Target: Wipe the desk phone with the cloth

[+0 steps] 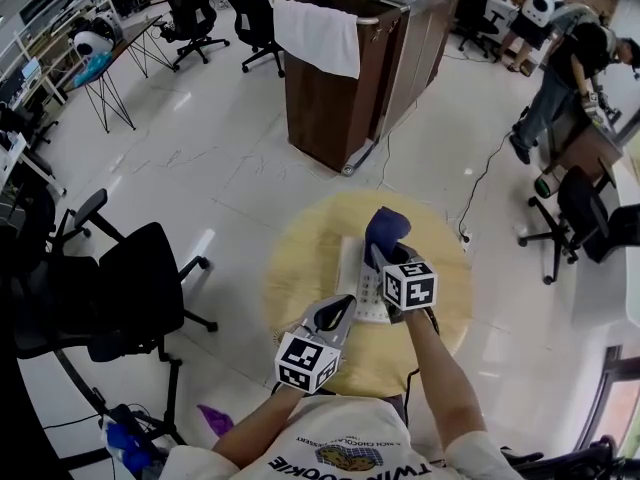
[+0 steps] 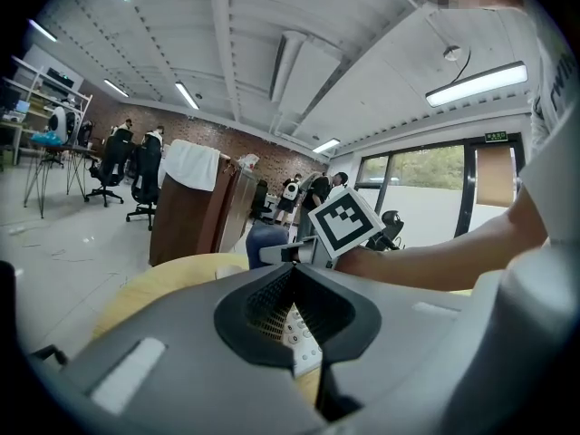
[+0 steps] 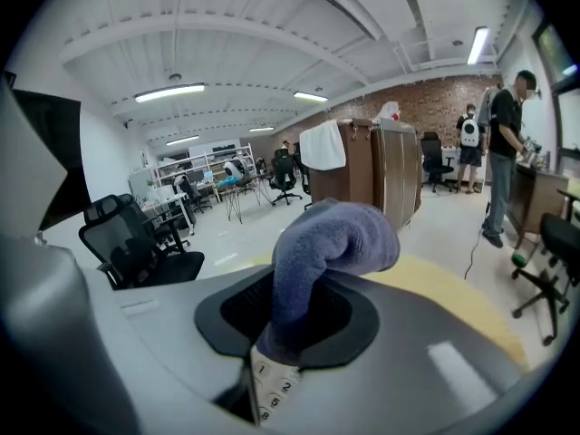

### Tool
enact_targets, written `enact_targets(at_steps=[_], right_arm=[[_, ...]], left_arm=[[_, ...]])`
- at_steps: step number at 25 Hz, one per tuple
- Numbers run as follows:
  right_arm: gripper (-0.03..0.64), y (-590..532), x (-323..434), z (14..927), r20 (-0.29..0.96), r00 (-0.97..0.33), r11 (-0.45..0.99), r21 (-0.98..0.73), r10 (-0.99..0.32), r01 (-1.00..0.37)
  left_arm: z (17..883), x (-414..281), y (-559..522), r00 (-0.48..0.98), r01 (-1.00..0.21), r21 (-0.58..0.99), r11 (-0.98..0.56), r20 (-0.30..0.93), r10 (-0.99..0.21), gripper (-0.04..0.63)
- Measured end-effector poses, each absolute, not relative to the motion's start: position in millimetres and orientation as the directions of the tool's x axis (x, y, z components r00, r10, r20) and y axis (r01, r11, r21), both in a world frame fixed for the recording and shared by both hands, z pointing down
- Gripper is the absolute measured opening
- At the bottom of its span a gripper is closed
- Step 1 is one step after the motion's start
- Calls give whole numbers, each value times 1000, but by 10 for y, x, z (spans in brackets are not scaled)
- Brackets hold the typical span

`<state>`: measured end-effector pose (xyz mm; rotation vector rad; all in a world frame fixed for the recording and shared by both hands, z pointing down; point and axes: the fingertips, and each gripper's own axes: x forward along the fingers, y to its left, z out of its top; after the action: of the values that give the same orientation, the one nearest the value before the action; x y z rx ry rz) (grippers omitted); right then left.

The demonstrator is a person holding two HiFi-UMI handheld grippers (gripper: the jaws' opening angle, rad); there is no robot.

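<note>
The white desk phone (image 1: 358, 286) lies on a round yellow table (image 1: 300, 268). My right gripper (image 1: 392, 256) is shut on a purple-blue cloth (image 1: 385, 228), which bunches up over the phone's far part. In the right gripper view the cloth (image 3: 331, 243) rises from between the jaws, with the phone's number keys (image 3: 272, 388) just below. My left gripper (image 1: 336, 314) hangs over the phone's near left corner, jaws together and nothing in them. The left gripper view shows phone keys (image 2: 301, 341) under the gripper (image 2: 292, 275), with the cloth (image 2: 265, 240) beyond.
A brown cabinet (image 1: 335, 98) with a white towel (image 1: 317, 34) draped over it stands behind the table. Black office chairs (image 1: 125, 293) are at the left. People stand at the far right (image 1: 560, 78). A cable (image 1: 480, 183) runs across the floor.
</note>
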<state>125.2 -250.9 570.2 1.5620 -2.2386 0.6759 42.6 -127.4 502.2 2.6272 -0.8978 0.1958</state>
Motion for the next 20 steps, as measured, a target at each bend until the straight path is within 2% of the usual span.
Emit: enact_targets(at_steps=[6, 20], right_arm=[[75, -2387, 1214, 5965, 582, -378, 288, -245, -720, -926], [75, -1695, 1034, 6188, 633, -383, 317, -221, -673, -922]], left_arm=[[5065, 395, -1273, 791, -611, 282, -740, 251, -558, -9], [5103, 435, -1299, 809, -587, 301, -752, 234, -539, -9]])
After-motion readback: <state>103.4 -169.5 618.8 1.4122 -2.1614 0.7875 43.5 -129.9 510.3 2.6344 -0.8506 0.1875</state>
